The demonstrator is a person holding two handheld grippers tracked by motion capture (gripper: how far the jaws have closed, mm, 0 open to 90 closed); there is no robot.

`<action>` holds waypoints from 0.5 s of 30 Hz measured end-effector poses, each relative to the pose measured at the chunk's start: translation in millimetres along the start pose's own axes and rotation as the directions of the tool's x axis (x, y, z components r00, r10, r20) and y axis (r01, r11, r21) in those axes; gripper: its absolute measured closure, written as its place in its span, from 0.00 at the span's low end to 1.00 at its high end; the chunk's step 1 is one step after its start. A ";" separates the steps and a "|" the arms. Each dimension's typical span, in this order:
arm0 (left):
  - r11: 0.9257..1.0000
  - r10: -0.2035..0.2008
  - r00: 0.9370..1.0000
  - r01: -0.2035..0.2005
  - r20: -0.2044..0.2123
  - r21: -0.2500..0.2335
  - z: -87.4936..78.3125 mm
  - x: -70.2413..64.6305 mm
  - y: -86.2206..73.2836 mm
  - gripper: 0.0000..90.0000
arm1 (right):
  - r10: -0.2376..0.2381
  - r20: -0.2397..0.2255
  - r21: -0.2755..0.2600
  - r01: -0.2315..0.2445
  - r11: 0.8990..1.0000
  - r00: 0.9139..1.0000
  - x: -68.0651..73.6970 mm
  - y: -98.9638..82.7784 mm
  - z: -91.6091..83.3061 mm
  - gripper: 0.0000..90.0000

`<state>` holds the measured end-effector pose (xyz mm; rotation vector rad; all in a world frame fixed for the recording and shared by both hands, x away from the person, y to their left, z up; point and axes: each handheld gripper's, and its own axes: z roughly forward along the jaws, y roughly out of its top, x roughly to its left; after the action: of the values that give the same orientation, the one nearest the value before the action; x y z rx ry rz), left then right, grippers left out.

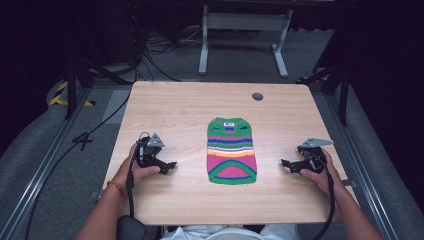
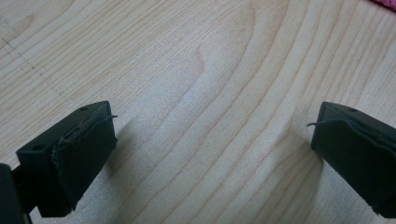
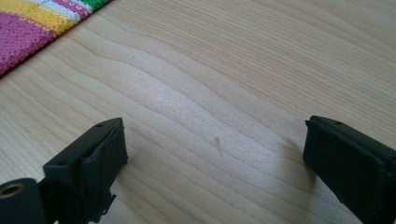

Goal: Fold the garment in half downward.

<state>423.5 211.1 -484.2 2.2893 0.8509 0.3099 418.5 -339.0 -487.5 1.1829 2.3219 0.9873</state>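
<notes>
Overhead, striped knit sweater (image 1: 231,150) lies flat at table (image 1: 175,105) centre, neck far, hem near. Left gripper (image 1: 168,167) and right gripper (image 1: 287,164) rest on the wood either side, well apart from it; nothing handled yet, by the look, all work left.

Left gripper view: jaws wide open, empty, over bare grain; pink sliver of sweater (image 2: 385,3) at top right corner.

Right gripper view: jaws wide open, empty; sweater's (image 3: 42,21) striped edge close up at upper left, knit texture plain here.

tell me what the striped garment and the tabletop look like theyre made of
Striped garment: knitted yarn, probably wool or acrylic; stitch texture shows in the right gripper view. Table: pale wood or wood-look laminate, smooth matte, with flowing grain lines.
</notes>
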 end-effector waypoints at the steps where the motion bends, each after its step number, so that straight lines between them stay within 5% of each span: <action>1: 1.000 0.000 1.000 0.000 0.000 0.000 0.0 0.0 0.0 0.00 | 0.004 0.000 -0.001 -0.004 1.000 1.000 0.1 0.1 0.0 0.07; 15: 1.000 -0.014 1.000 0.014 -0.020 0.008 -3.9 -3.7 -0.2 0.06 | -0.004 -0.003 0.048 0.004 0.999 1.000 -1.6 6.7 2.3 0.05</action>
<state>418.9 210.8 -481.4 2.2904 0.8798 0.3235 424.6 -336.5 -484.2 1.1956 2.3616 0.9374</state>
